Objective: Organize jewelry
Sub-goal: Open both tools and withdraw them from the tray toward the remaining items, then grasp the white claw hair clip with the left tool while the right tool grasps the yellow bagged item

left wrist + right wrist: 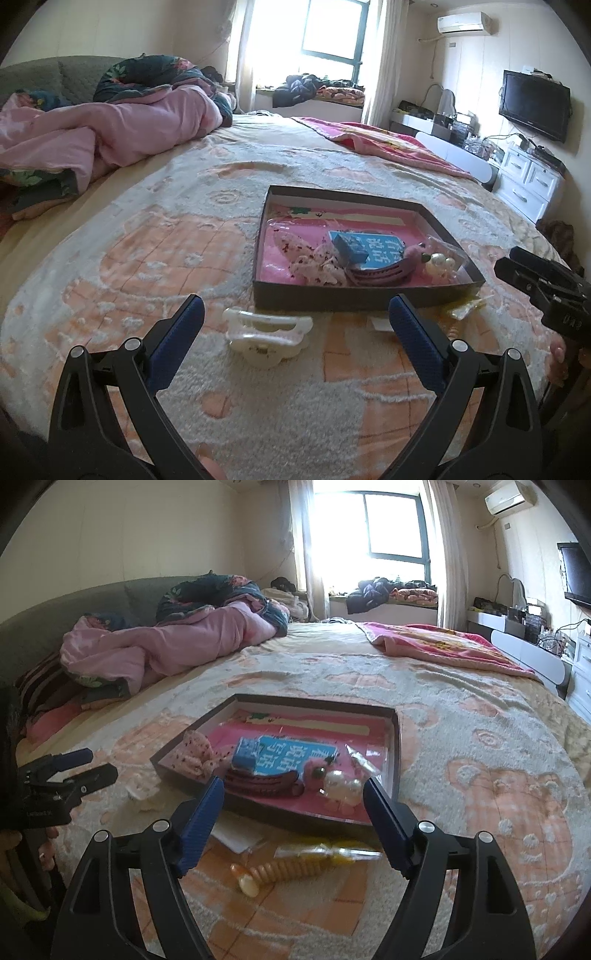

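Left gripper [295, 317] spread wide before a white hair claw [266, 338]; right gripper [293, 801], equally wide, alone shows the amber bracelet [273, 871].

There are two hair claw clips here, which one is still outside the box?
The white claw clip, lying on the blanket in front of the box between the left tool fingers. The dark pink claw clip already sits inside.
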The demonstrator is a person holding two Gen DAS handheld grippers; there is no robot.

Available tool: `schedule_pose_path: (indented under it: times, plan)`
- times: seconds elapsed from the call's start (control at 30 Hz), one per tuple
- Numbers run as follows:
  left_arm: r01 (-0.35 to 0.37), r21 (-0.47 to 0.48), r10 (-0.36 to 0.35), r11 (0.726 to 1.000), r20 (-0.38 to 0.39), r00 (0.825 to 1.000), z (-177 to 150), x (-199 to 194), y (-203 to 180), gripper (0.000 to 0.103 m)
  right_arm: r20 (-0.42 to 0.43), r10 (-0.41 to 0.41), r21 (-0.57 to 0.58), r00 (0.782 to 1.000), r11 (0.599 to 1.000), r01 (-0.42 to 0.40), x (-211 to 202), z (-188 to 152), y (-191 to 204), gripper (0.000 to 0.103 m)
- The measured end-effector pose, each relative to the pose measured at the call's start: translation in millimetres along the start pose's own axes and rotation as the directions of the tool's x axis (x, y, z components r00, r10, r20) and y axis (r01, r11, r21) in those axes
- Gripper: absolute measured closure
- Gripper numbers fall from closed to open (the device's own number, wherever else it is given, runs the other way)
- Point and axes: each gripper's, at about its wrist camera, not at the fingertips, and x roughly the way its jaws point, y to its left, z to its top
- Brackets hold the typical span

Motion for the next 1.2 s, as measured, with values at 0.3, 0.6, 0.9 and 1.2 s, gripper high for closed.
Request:
schedule_pose_path:
  times: [0.3,0.6,0.9,1.2]
  plan:
    - [-0.012,0.007,0.012,1.0,-0.026,1.0,-15.0,-6.6,7.6,0.012,-0.043,-0.001,-0.004,0.999,1.0,0.001,-2.6,-19.3,8.4,0.026]
    - [-0.008,0.023,0.01,1.0,-0.073,0.997,-31.2,6.0,9.9,0.012,-0.101,-0.025,0.012,0.995,1.0,0.026,2.6,-39.7,9.0,0.025]
    - [-0.026,0.04,0.029,0.999,-0.07,0.997,-40.0,21.0,11.1,0.012,-0.141,-0.047,0.048,0.989,0.997,0.054,15.2,-50.1,2.0,0.025]
    - [-0.017,-0.013,0.016,1.0,-0.052,0.998,-33.9,34.7,22.9,0.012,-0.149,-0.048,0.108,0.988,0.992,0.065,21.9,-50.1,-6.8,0.025]
